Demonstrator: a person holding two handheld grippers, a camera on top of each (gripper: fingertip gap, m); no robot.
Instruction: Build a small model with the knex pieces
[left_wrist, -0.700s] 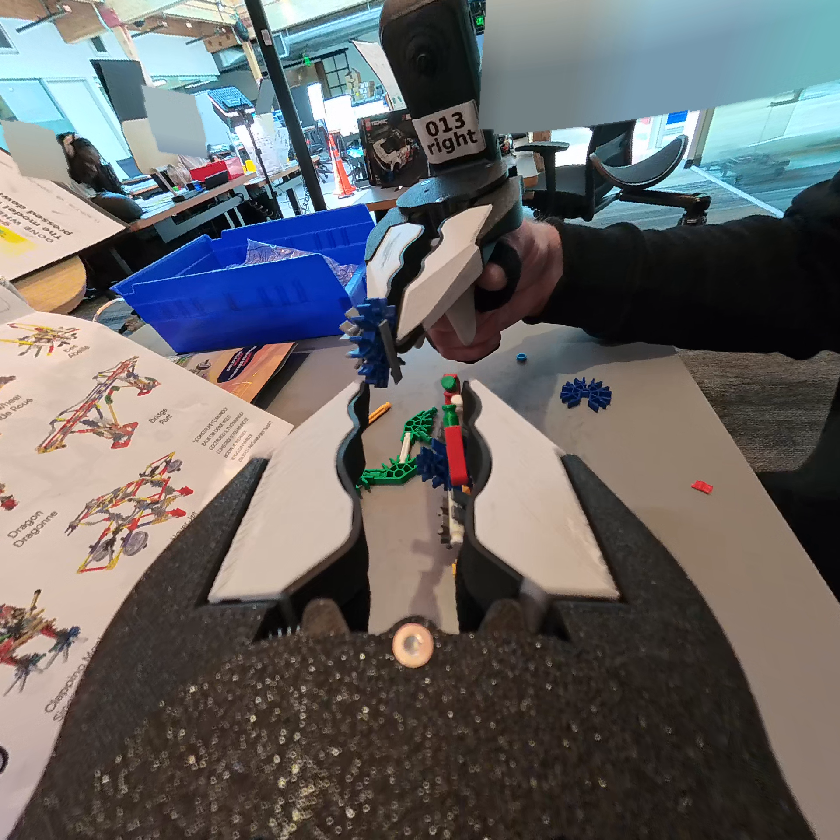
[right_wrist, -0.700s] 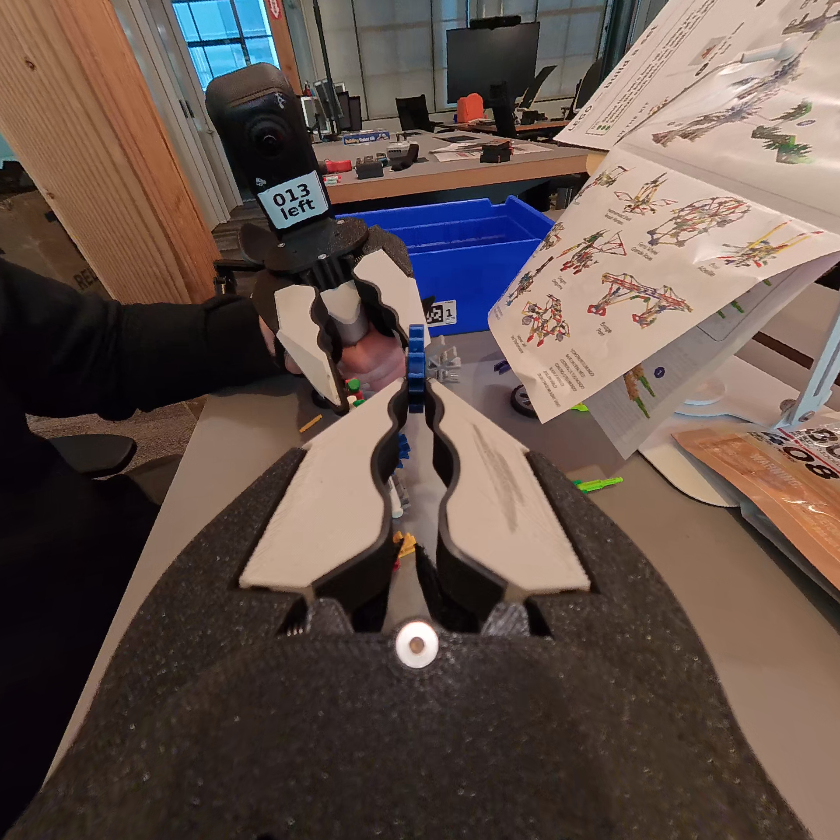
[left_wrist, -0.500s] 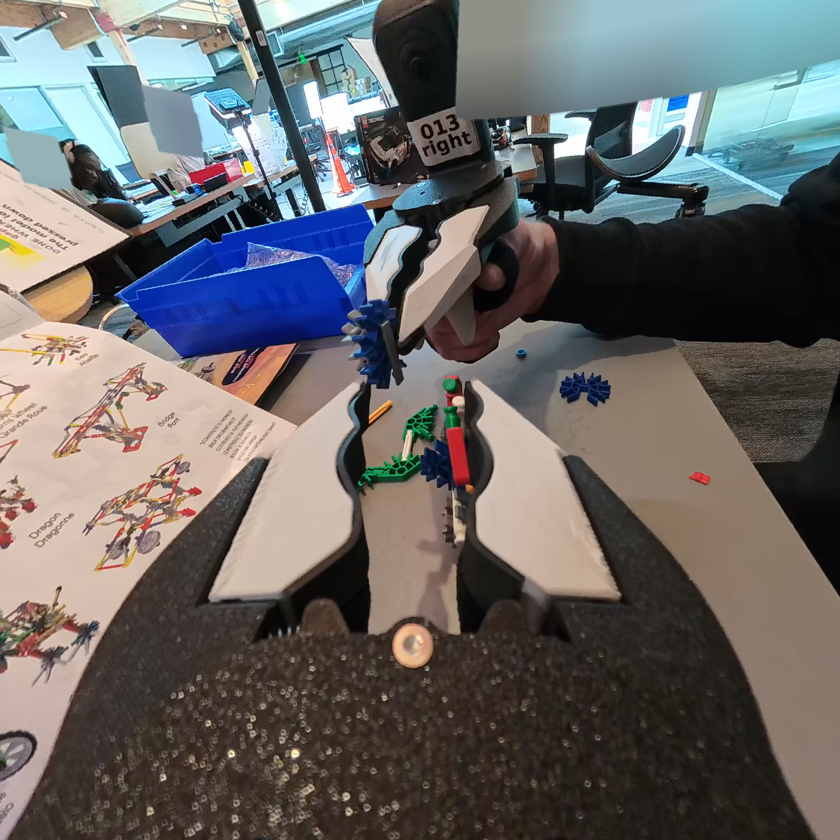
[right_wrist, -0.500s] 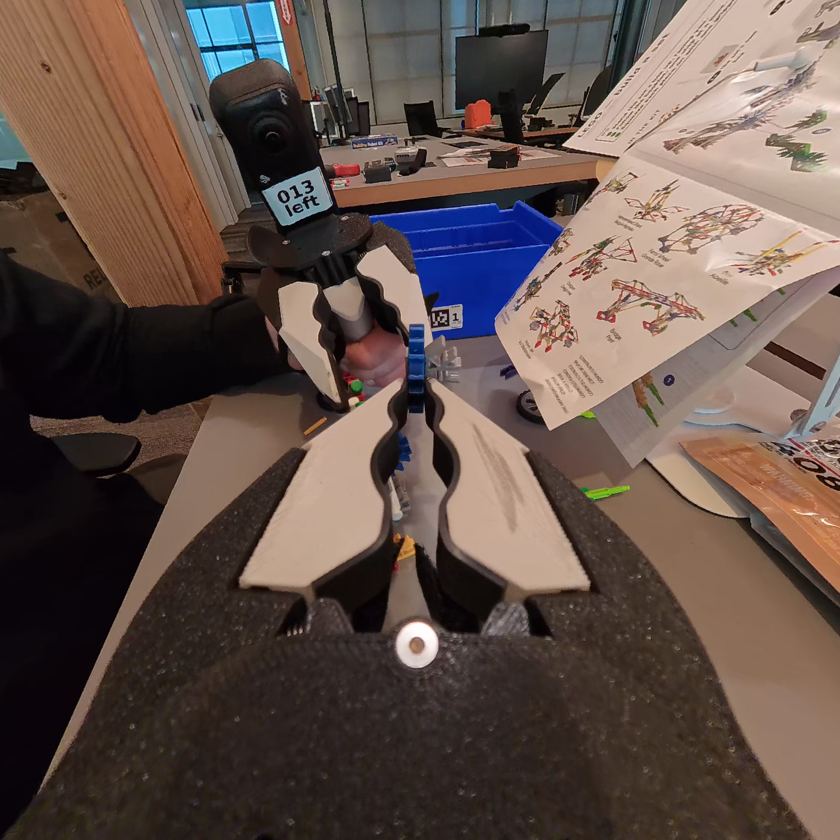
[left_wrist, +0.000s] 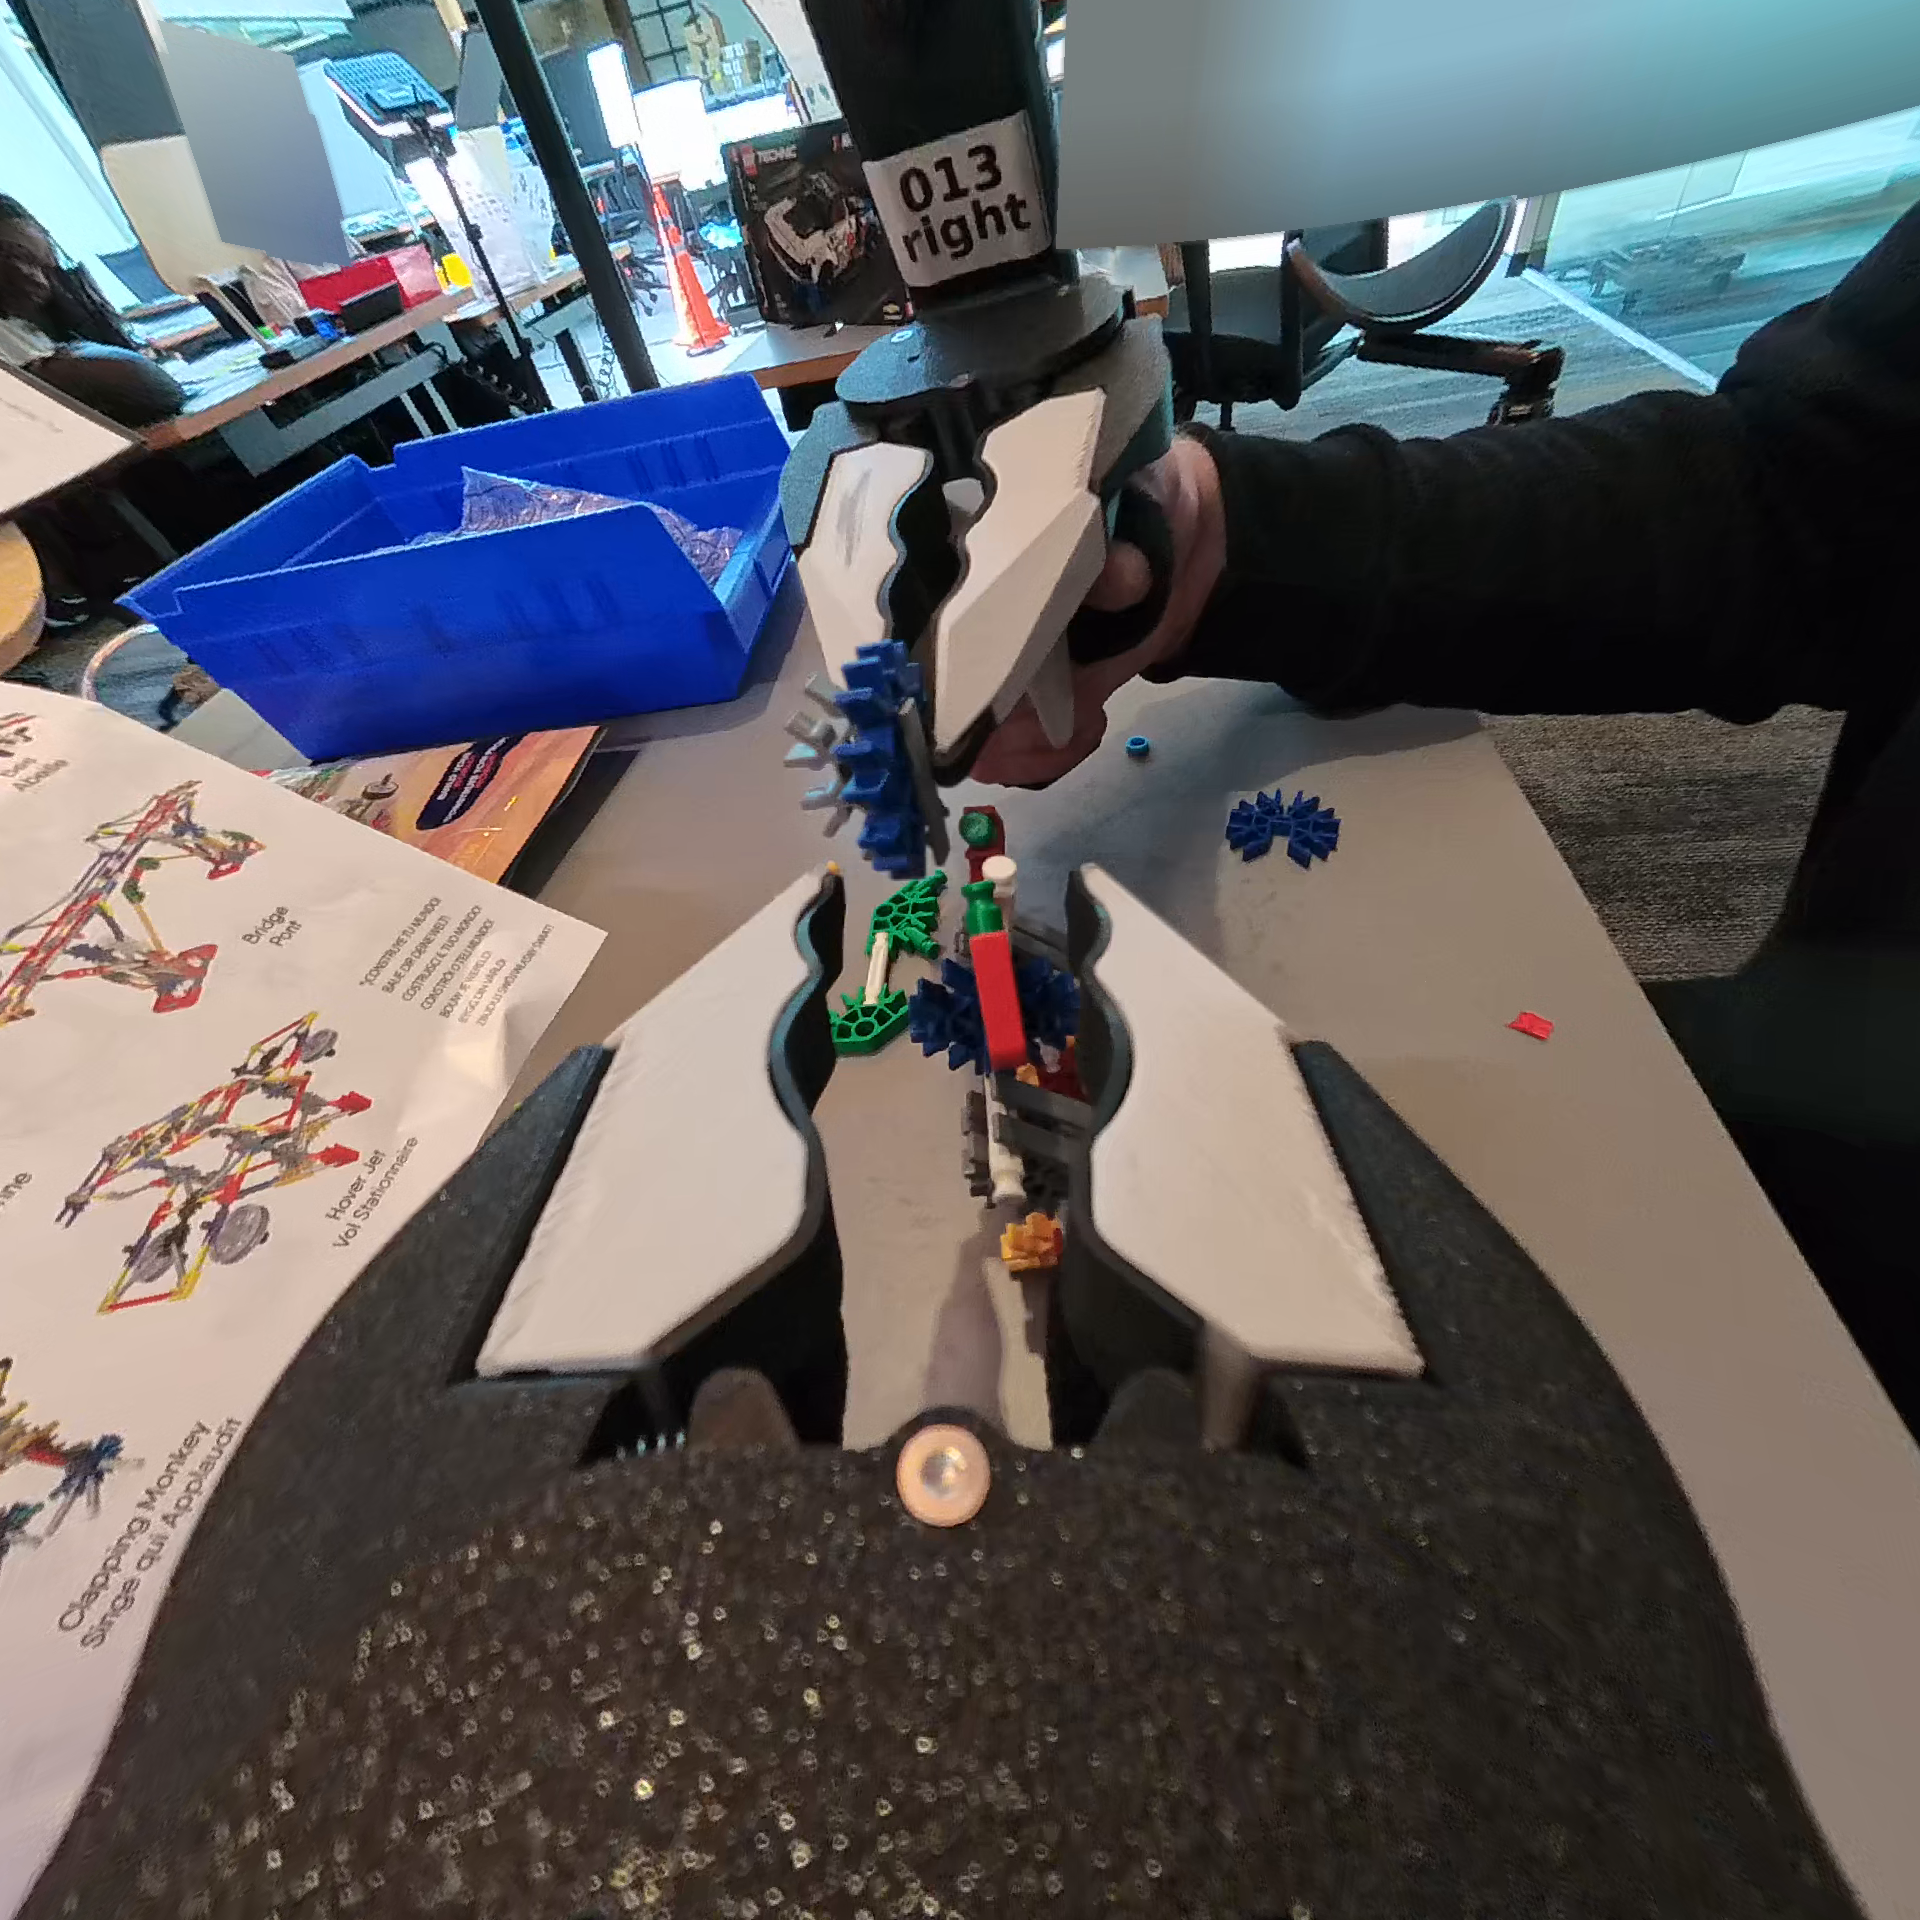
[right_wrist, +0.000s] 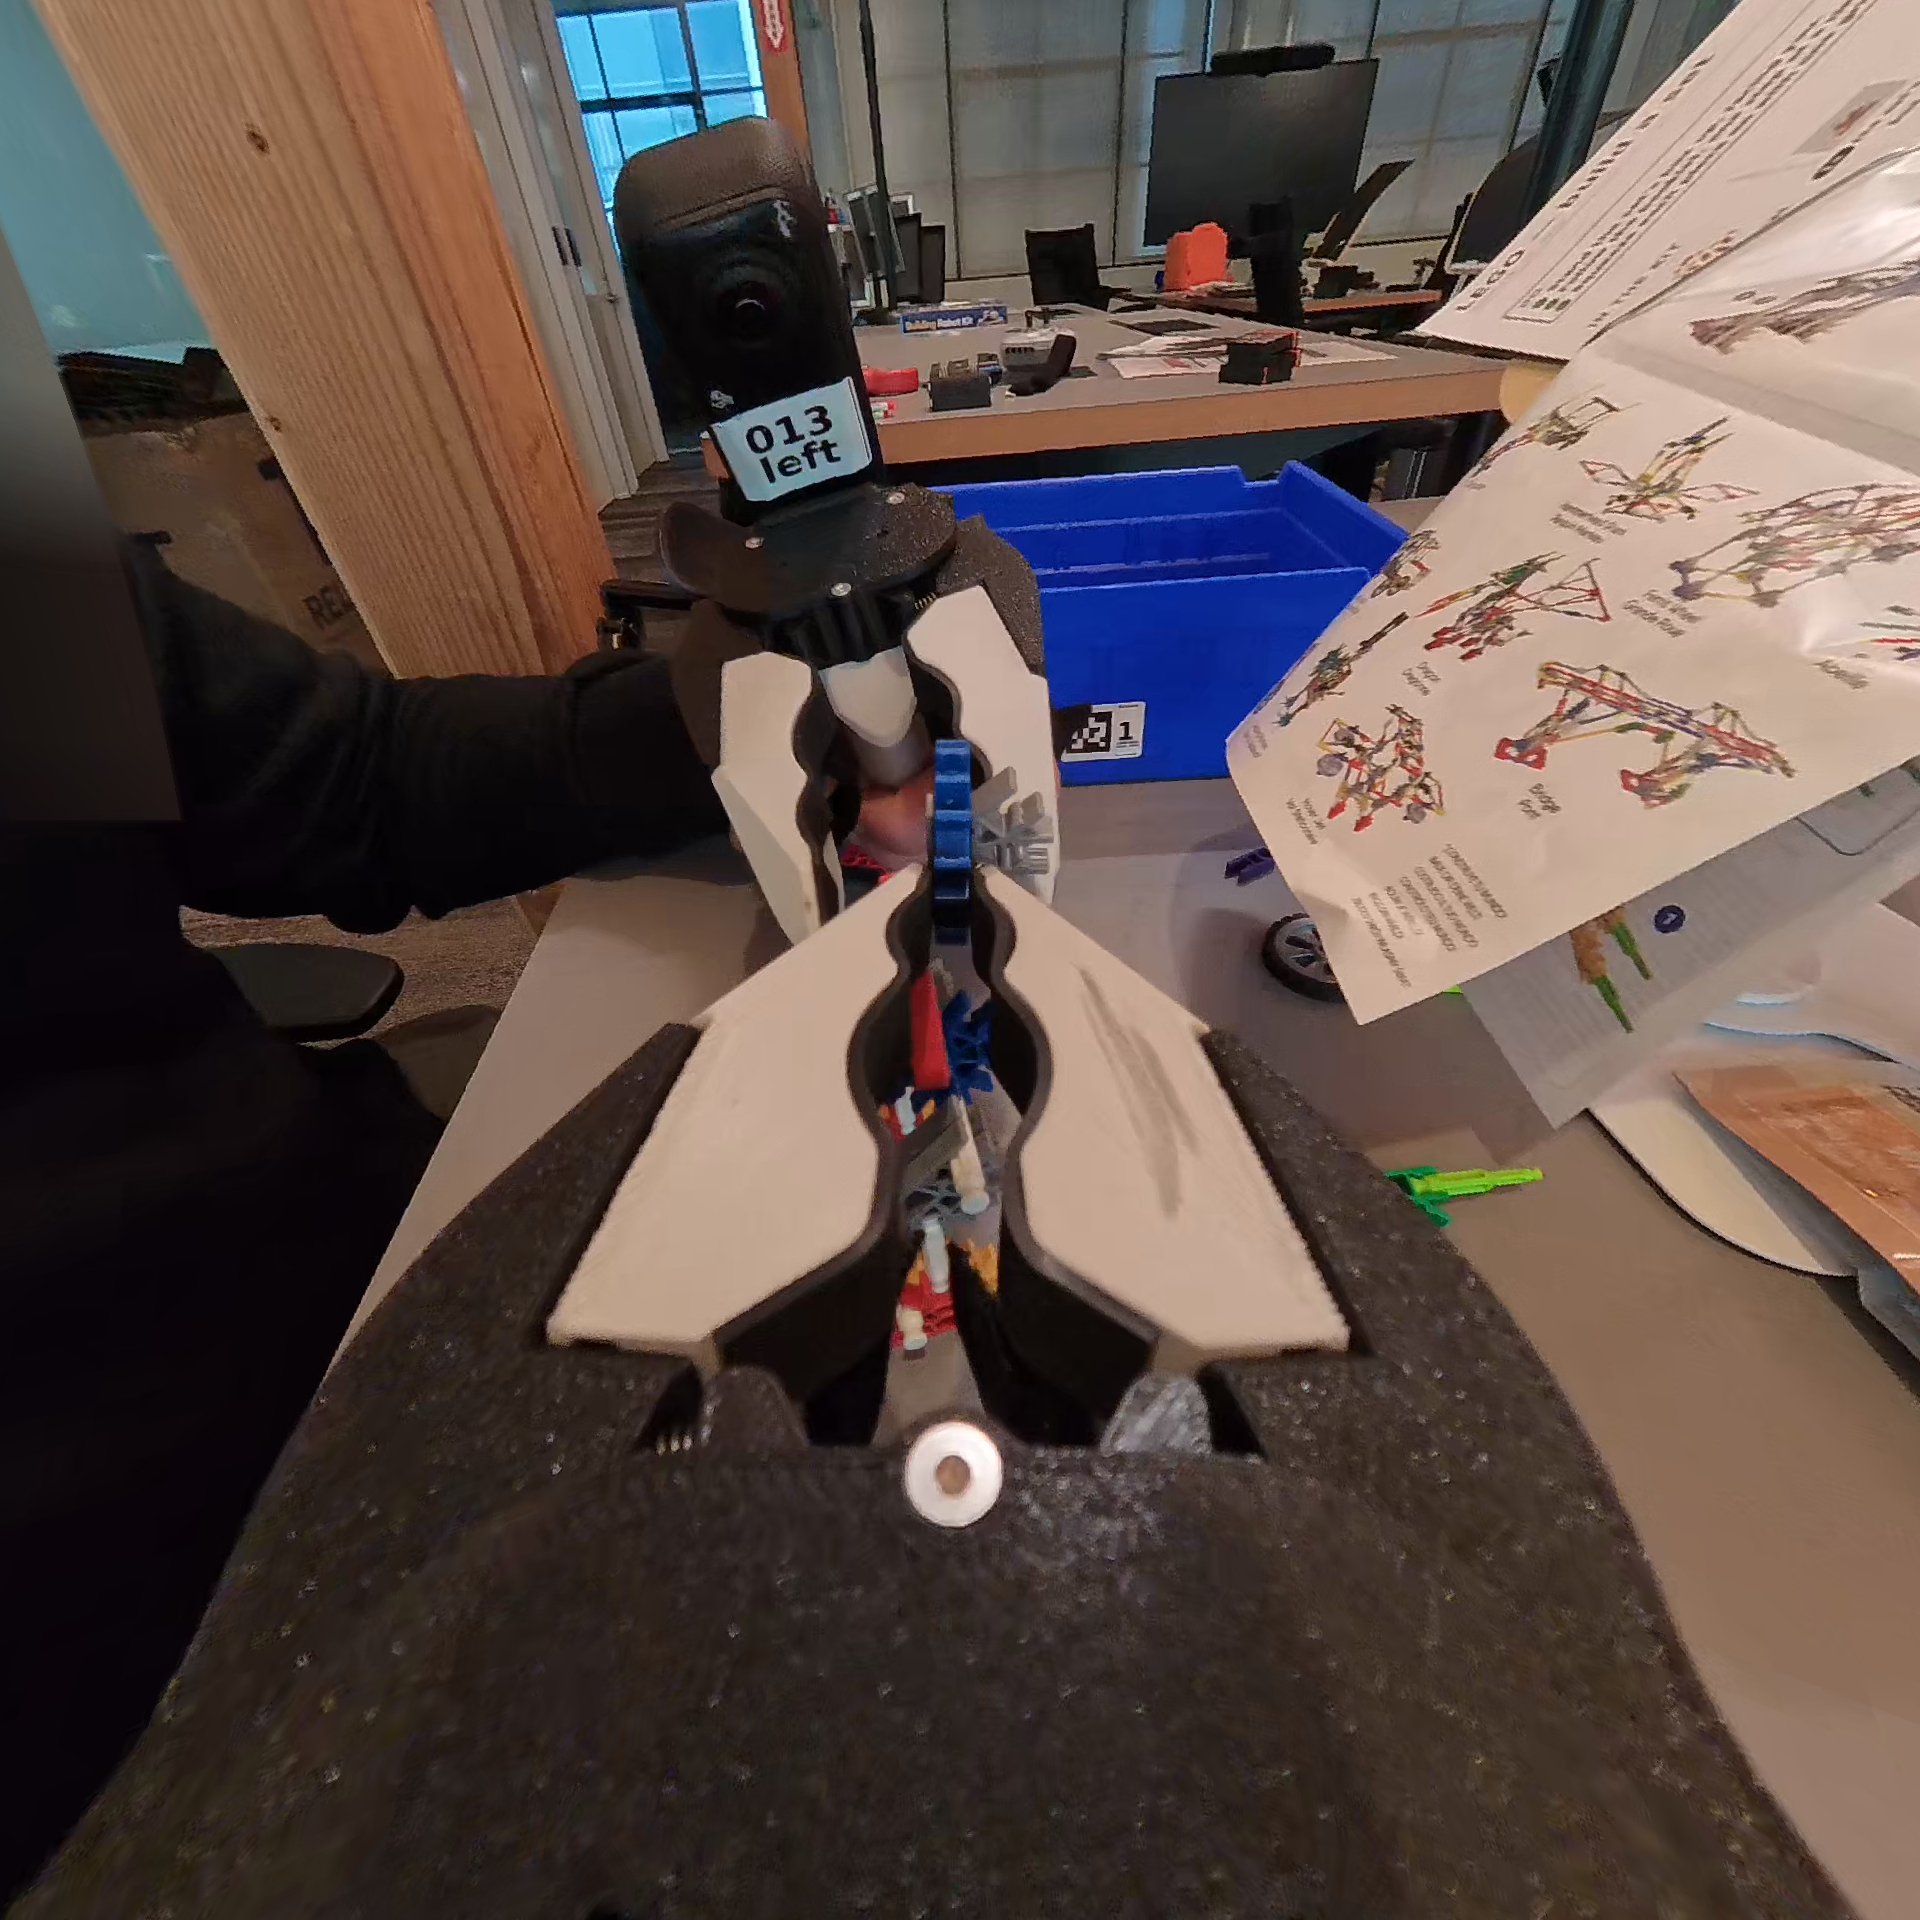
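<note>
My left gripper (left_wrist: 956, 883) is open and low over the grey table (left_wrist: 1351, 1091). A small construction-toy assembly stands between its fingers, against the right-hand one. The assembly has a red rod (left_wrist: 995, 997), blue connectors (left_wrist: 951, 1023), green connectors (left_wrist: 894, 966) and white rods. My right gripper (left_wrist: 925, 753) faces it from just beyond and above, shut on a blue snowflake connector (left_wrist: 883, 758) with a grey connector (left_wrist: 821, 748) attached. In the right wrist view the right gripper (right_wrist: 951, 883) pinches the blue connector (right_wrist: 951, 821) at its tips. The assembly (right_wrist: 935, 1039) shows below, between its fingers.
A blue bin (left_wrist: 468, 603) stands at the back left. A printed instruction sheet (left_wrist: 208, 1039) lies to the left. Loose blue connectors (left_wrist: 1283, 826), a small blue ring (left_wrist: 1139, 745) and a red piece (left_wrist: 1529, 1025) lie on the right. A black wheel (right_wrist: 1299, 956) and a light green rod (right_wrist: 1465, 1184) lie near the sheet. My left and right fingertips are right by each other.
The two grippers have drawn closer together. The right gripper, still shut on the blue connector, now hangs right over the far end of the assembly. The left jaws stay open.
</note>
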